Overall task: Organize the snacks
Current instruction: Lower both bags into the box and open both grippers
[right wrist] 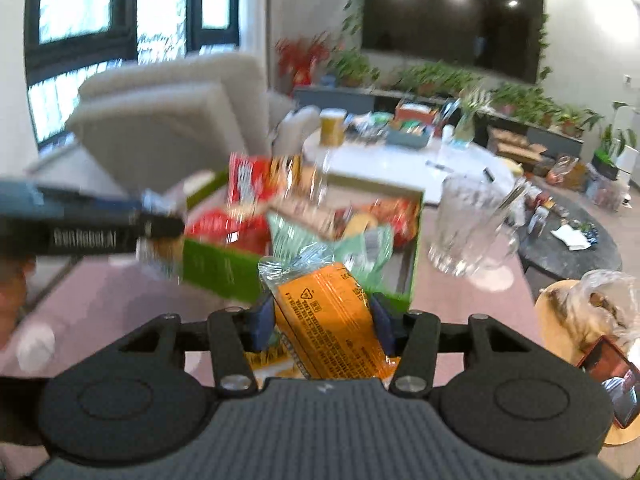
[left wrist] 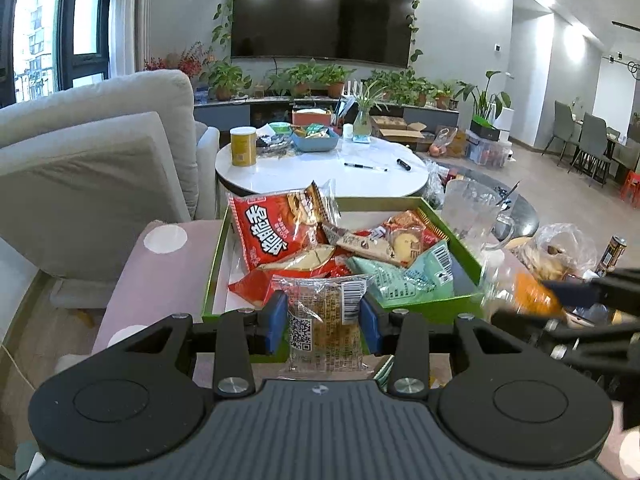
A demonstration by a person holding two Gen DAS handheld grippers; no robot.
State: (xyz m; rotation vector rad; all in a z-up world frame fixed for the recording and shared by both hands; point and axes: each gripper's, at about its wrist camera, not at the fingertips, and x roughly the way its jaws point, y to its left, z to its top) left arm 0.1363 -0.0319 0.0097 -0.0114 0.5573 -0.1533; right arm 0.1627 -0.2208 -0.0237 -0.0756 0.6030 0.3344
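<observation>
A green box (left wrist: 434, 309) on the pink tabletop holds several snack packets, among them a big red one (left wrist: 268, 236) and a mint-green one (left wrist: 404, 276). My left gripper (left wrist: 324, 312) is shut on a clear packet with a brown biscuit and a QR code (left wrist: 324, 334), at the box's near edge. My right gripper (right wrist: 322, 316) is shut on an orange packet (right wrist: 332, 320), held just in front of the box's near right corner. In the left wrist view the orange packet (left wrist: 532, 292) shows blurred at the right.
A clear glass mug (right wrist: 468, 232) stands to the right of the box. Further right lie a plastic bag of food (right wrist: 600, 304) on a wooden plate and a phone (right wrist: 612, 384). A grey sofa (left wrist: 100, 160) is to the left, a white round table (left wrist: 320, 178) behind.
</observation>
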